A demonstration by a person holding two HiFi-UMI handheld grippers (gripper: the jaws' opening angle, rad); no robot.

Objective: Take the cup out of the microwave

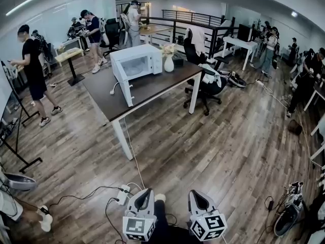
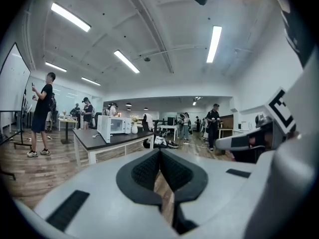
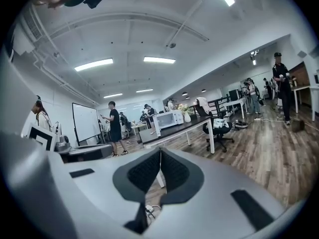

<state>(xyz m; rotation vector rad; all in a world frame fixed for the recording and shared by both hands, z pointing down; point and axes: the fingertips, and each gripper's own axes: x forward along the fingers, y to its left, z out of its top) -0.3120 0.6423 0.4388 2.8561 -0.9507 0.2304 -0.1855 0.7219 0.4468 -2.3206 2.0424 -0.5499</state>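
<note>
Both grippers sit low at the bottom of the head view, side by side above the wooden floor [image 1: 228,151], well apart from the work area. The left gripper [image 1: 144,193] has its fingers [image 2: 144,171] clenched together, ribbed pads meeting along one seam with nothing caught between them. Same on the other side: the right gripper [image 1: 197,194] shows its fingers [image 3: 175,171] pressed closed, empty too. Each one points across the room, tipped only slightly down.

Far ahead stands the dark surface [image 1: 152,88] on white legs, and on its far left part sits the white microwave [image 1: 136,62]. Its long side runs left to right in the head view, the front turned towards the camera. The door [image 1: 123,88] stands swung out at the left end, edge-on, so the cavity is open. The cup does not show from here: the opening is too small and dim to make out anything inside.

Just right of the microwave is a white vase [image 1: 168,63] with flowers. A black office chair [image 1: 204,88] draped with cloth stands at the right end of the surface. On the floor near the left gripper lies a white power strip [image 1: 123,193] with cords trailing off. Several people stand around other desks in the background.
</note>
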